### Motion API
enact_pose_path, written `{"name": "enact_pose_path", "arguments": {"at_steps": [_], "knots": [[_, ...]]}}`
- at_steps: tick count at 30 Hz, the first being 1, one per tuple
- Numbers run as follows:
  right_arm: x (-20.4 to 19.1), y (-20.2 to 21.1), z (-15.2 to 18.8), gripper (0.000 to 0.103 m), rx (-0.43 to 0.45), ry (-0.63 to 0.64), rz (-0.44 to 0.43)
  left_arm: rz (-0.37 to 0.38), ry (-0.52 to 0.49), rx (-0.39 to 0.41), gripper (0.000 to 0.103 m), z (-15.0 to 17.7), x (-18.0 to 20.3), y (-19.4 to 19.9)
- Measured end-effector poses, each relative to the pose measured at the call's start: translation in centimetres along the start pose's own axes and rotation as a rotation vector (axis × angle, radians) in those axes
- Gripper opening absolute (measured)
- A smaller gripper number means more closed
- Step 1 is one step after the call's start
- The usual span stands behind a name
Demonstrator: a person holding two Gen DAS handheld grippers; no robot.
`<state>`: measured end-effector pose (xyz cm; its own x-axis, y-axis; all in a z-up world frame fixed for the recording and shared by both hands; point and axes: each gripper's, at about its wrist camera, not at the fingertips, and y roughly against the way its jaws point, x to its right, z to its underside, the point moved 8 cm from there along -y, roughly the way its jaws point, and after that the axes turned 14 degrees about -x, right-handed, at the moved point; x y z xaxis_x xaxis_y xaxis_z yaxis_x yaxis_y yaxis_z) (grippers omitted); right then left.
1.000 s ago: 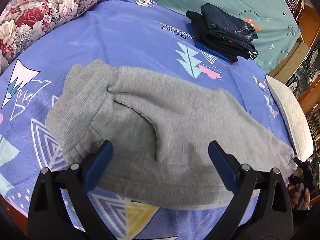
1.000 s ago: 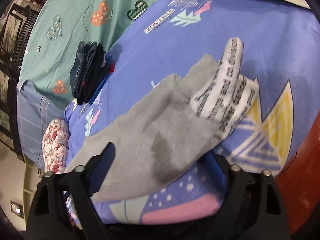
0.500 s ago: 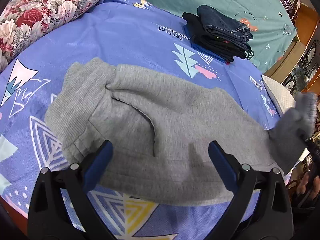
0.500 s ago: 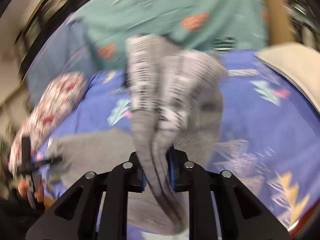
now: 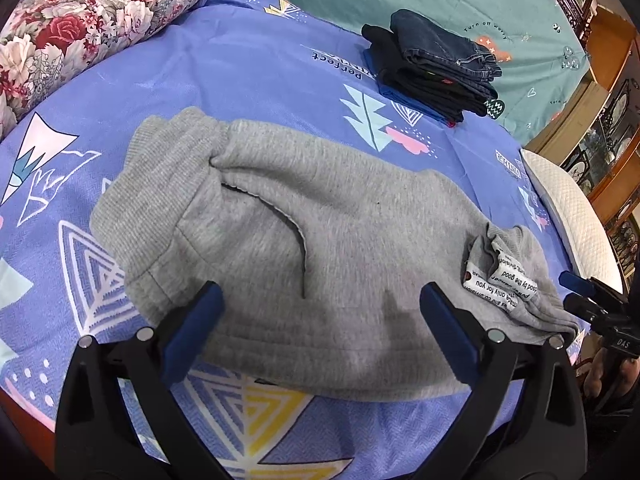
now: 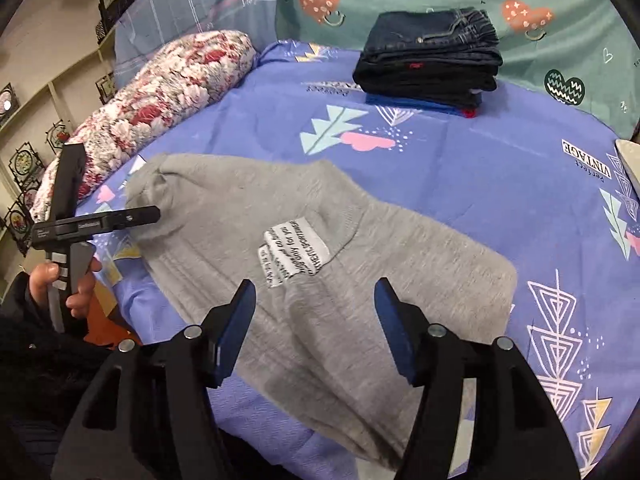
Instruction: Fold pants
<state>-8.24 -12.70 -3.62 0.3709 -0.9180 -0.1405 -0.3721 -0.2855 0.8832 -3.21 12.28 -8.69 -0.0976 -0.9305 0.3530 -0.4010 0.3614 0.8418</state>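
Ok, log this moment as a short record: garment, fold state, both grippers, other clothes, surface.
garment: grey sweatpants, lying on the bed
fold state: leg end folded over onto the body, white printed label facing up
left gripper: open, above the near edge of the pants, nothing between its pads
right gripper: jaws opening, over the pants, nothing gripped
other clothes: stack of folded dark jeans at the far side
surface: blue patterned bedsheet, floral pillow at its far left
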Motion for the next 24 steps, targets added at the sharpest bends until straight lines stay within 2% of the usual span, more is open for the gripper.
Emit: {"name": "enact_pose_path", "arguments": {"at_steps": [3, 5, 6, 8, 15, 18, 22, 24], "knots": [[-0.8, -2.3, -0.4, 0.058, -0.059, 0.039, 0.011, 0.0, -0.006, -0.003, 0.1, 0.2, 0.0, 0.1], [-0.7, -4.4, -0.4, 0.022, -0.124, 0.044, 0.052, 0.008, -0.002, -0.004, 0.1, 0.2, -0.1, 0.3], [-0.6, -4.9, -0.6, 0.021, -0.138, 0.024, 0.021, 0.011, -0.002, -0.004, 0.1, 0.2, -0.1, 0.3], [-0.4, -4.2, -1.3, 0.015, -0.097, 0.013, 0.005, 0.012, -0.004, -0.005, 0.1, 0.2, 0.0, 0.3], [-0.8, -0.4, -4.0, 0.013, 0.023, 0.003, -0.054, 0.007, -0.007, -0.006, 0.1, 0.2, 0.0, 0.1], [-2.3, -1.7, -4.2, 0.013, -0.001, 0.043, -0.05, 0.007, -0.007, -0.01, 0.1, 0.2, 0.0, 0.1], [-3.7, -6.7, -2.5, 0.015, -0.108, 0.085, -0.016, 0.005, -0.01, -0.014, 0.1, 0.1, -0.1, 0.1], [-4.0, -7.1, -1.9, 0.017, -0.105, 0.112, 0.011, 0.004, -0.011, -0.014, 0.1, 0.2, -0.1, 0.1]]}}
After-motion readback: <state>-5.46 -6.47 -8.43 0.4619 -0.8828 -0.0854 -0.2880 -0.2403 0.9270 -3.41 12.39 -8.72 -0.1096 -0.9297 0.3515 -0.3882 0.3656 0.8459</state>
